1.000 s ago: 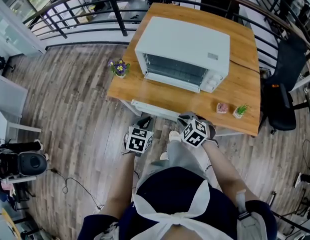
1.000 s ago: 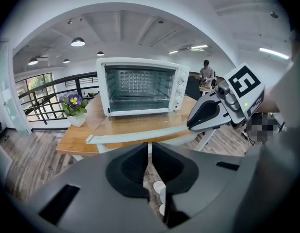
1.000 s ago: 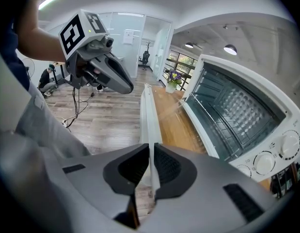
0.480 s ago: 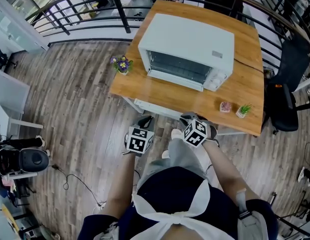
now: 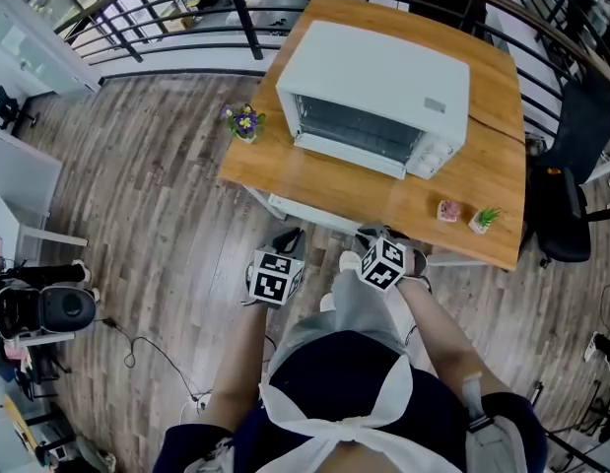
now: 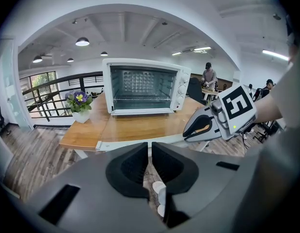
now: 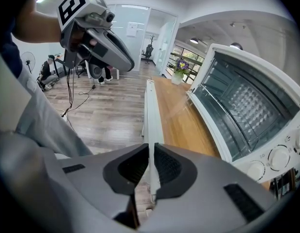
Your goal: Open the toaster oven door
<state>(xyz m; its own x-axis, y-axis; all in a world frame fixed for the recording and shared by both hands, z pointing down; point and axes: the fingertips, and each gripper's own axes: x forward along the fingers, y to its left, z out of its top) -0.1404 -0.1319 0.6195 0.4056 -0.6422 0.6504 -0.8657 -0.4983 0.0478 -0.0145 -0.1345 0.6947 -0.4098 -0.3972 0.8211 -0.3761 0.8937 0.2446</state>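
Since my left gripper (image 6: 150, 149) and right gripper (image 7: 151, 152) hang low, jaws pressed together on nothing, I judge myself at the approach, with the toaster oven (image 5: 378, 77) at twelve o'clock on the table (image 5: 462, 180); next I'd spread them at its seemingly closed door (image 5: 356, 131).

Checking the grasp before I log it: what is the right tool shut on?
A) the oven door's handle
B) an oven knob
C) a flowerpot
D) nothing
A: the white handle passes between the jaws of the right tool, which are closed onto it.
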